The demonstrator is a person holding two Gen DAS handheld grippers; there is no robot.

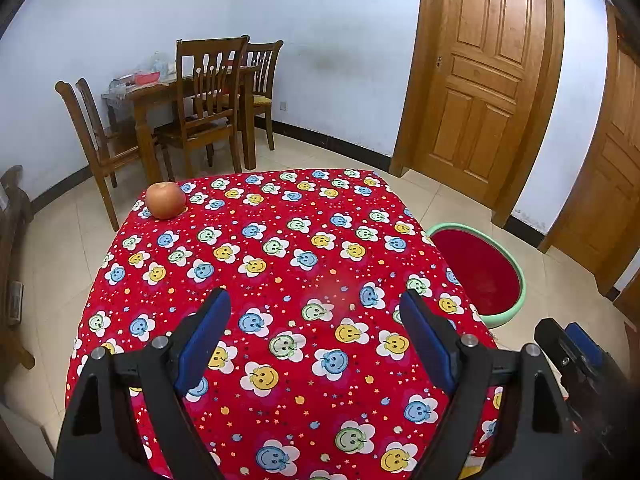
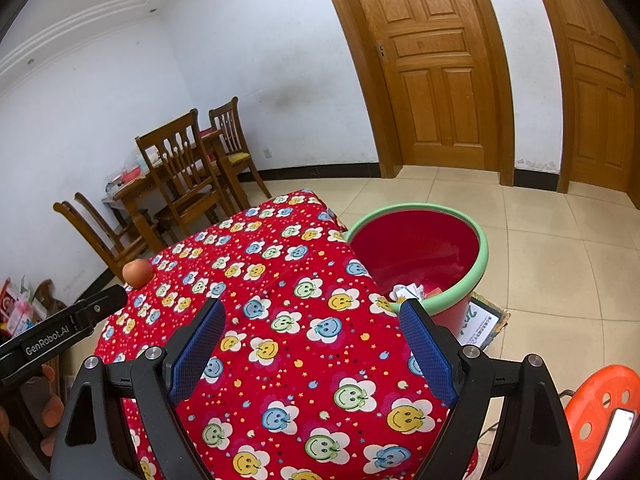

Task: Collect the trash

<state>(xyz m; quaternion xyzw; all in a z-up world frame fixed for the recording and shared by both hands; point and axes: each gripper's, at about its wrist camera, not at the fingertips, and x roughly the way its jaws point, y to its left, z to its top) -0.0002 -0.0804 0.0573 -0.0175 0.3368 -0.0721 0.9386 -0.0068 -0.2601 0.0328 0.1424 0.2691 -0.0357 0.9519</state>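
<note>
Trash [image 2: 408,291] lies as crumpled paper and scraps at the bottom of the red bin [image 2: 476,276] with the green rim, which stands on the floor beyond and to the right of our right gripper [image 2: 316,340], hard against the edge of the table [image 2: 280,264]. From our left gripper [image 1: 316,328] the bin sits farther right, past the table's right-hand edge, and its contents are hidden from that side.

Between and ahead of both grippers spreads the red cloth with smiley flowers; it is the largest thing near us and nothing else lies on it within reach. Behind it, to the left, we see a wooden dining table with chairs [image 1: 200,100], and straight ahead and right, wooden doors [image 1: 484,72].

Under the bin, a flat printed board [image 2: 484,324] pokes out on the floor. An orange perforated stool [image 2: 604,404] sits at the lower right of our right gripper.

An apple [image 1: 165,200] rests at the far left corner of the cloth, well apart from either gripper.

We hold both grippers over the near edge of the cloth, side by side, each with its blue pads [image 2: 198,352] spread wide and nothing between them.
</note>
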